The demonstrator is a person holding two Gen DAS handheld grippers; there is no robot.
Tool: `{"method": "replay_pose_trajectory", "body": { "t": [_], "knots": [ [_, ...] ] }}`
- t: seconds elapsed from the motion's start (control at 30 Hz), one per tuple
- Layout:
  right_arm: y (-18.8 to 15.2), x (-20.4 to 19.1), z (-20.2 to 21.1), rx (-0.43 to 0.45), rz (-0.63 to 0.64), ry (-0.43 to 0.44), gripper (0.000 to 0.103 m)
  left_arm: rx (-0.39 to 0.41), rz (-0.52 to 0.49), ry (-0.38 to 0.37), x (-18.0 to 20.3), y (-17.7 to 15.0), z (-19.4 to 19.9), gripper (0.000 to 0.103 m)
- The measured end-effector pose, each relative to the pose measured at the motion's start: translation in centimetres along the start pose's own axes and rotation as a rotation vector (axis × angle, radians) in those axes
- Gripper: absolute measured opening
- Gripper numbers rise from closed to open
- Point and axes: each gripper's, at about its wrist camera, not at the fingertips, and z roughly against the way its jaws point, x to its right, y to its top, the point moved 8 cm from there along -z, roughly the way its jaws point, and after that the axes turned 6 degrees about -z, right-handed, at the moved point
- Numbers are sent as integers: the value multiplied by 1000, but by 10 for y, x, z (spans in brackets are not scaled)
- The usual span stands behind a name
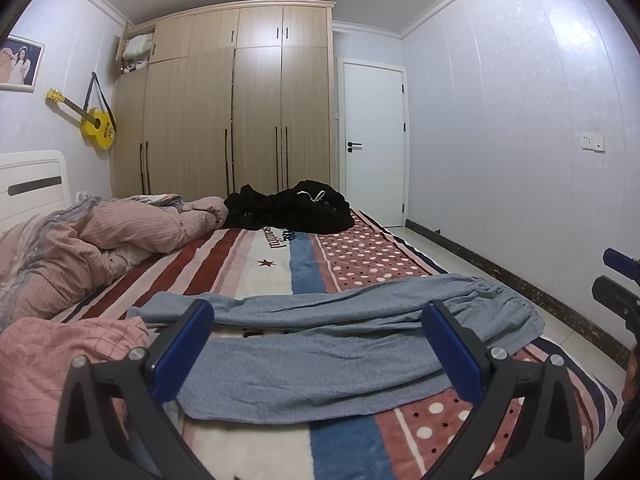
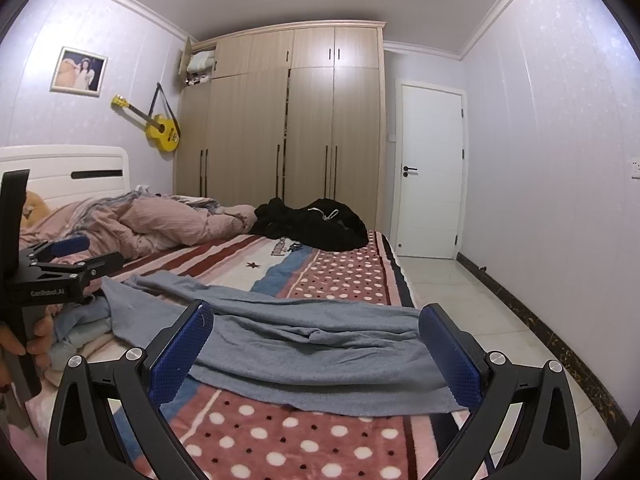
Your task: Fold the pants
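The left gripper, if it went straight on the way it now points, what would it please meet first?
Most likely the grey-blue pants spread on the patterned blanket. The open left gripper frames the legs between its blue pads, low over them. Depth is unclear, so contact height is a guess.

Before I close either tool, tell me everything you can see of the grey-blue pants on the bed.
The grey-blue pants look like soft knit fabric, lying flat and lengthwise across the near end of the patterned blanket, still unfolded. The two legs run side by side toward the left, with a thin gap between them; the gathered, wrinkled waist end sits at the right near the bed's edge. The left tool and right tool are both open above the cloth, gripping nothing. The left leg ends lie beside a pink checked cloth.
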Motion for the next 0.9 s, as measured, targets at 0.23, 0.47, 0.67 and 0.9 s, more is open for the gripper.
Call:
{"method": "replay_pose_trajectory", "body": {
  "t": [0.23, 0.47, 0.67, 0.9],
  "knots": [
    [-1, 0, 4, 2, 3, 0, 102, -4, 1, 1, -1, -2, -3, 102],
    [-3, 1, 6, -1, 5, 2, 102, -3, 5, 2, -3, -3, -4, 102],
    [-4, 1, 6, -3, 7, 0, 102, -3, 3, 1, -5, -4, -3, 102],
    [-6, 3, 6, -6, 1, -3, 102, -6, 5, -8, -4, -4, -4, 102]
  ]
}}
